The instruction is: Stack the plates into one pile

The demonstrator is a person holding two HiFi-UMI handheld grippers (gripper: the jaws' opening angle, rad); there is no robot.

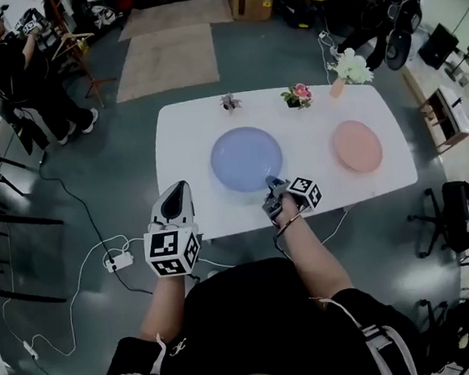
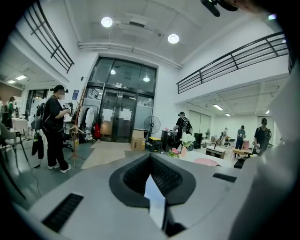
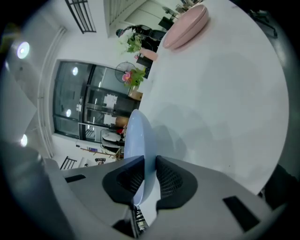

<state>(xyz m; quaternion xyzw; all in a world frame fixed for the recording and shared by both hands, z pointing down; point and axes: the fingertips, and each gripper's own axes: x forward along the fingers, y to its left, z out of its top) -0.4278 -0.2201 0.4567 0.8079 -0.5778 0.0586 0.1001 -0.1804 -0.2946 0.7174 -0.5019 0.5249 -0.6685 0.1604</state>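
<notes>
A large blue plate lies in the middle of the white table. A smaller pink plate rests to its right. My right gripper is shut on the blue plate's near rim. In the right gripper view the blue plate runs edge-on between the pads of that gripper, its held edge raised off the table with a shadow under it, and the pink plate lies beyond. My left gripper hangs shut and empty off the table's front left corner. The left gripper points level toward the room.
Two small flower pots and a vase of white flowers stand along the table's far edge. A power strip with cables lies on the floor at left. A person stands far left, another person far right.
</notes>
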